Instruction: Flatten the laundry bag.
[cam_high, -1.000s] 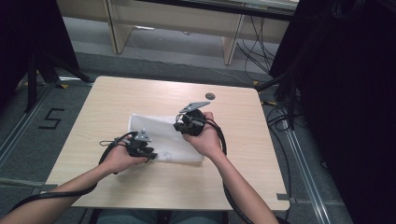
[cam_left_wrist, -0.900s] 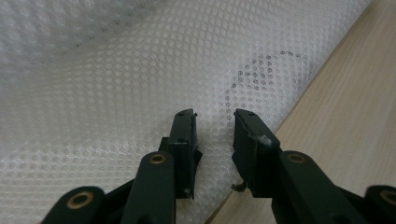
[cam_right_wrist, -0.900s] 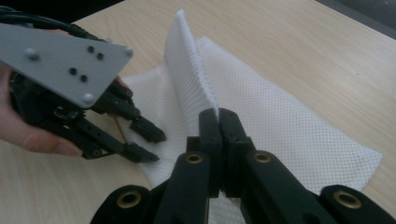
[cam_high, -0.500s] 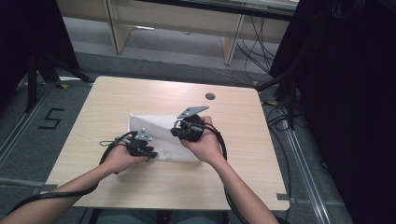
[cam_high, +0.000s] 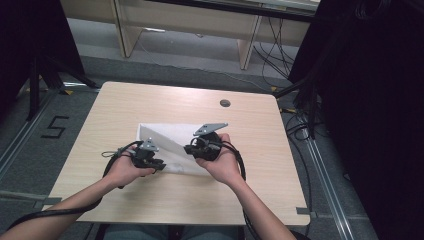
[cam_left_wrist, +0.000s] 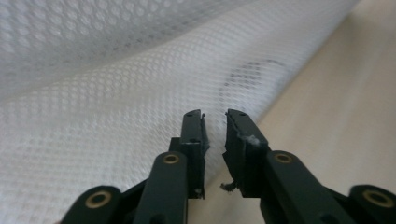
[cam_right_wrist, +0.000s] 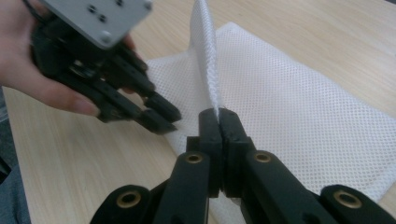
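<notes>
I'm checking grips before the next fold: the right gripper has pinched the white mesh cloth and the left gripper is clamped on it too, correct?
Not quite. The right gripper is shut on the white mesh cloth, but the left gripper is not clamped: the left gripper view shows a gap between its jaws, which have just been closing, at the cloth's edge.

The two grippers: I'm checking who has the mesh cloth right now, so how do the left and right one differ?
The right gripper is shut on a raised fold of the white mesh cloth; the left gripper has just been closing, a narrow gap remains, nothing pinched. The right lifts the cloth; the left sits low at the cloth's near edge. Both are black, hand-held, over the wooden table.
</notes>
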